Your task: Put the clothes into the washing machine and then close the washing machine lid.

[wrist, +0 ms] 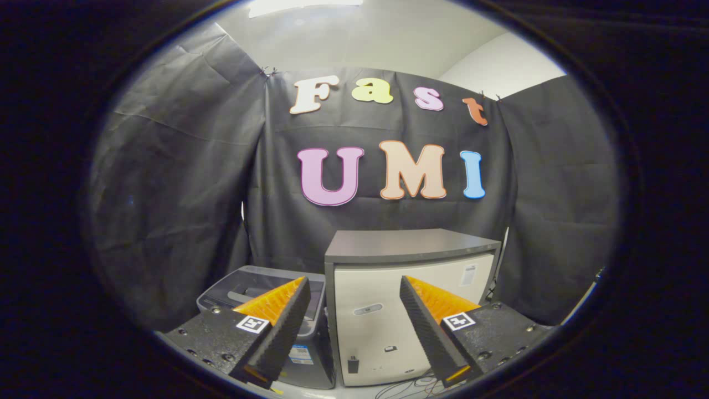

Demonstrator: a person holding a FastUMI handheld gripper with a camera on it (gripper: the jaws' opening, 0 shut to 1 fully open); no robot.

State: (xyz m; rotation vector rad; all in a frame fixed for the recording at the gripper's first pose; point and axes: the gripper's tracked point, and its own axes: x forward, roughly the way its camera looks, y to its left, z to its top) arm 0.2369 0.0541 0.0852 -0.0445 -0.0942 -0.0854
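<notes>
We find the gripper (354, 288) held well back from the work, its two fingers spread wide with nothing between them.

Left: beyond the left finger sits a low grey plastic machine with a dark translucent top lid (260, 285), which we take to be the washing machine. Its lid appears to lie flat, though the finger covers part of it and we cannot tell whether it is fully seated or ajar. A label shows on its front face below the finger.

Centre to right: just beside it stands a taller cream-fronted cabinet with a grey flat top (410, 249); the two bodies look to be touching or nearly so. Loose dark cables (407, 388) trail on the floor at the cabinet's foot.

We see no clothes anywhere ahead of the fingers; where they lie we cannot tell.

Risks, in our judgement:
- If the lid is down, loading cannot begin; a wide, flat lid gives the fingers a poor edge and they may slip off it.
- The cabinet crowds the machine's right side, so a swing from that side may strike its corner.
- The cables may snag a low approach.
- Limp cloth may hang over the rim and stop the lid closing.
</notes>
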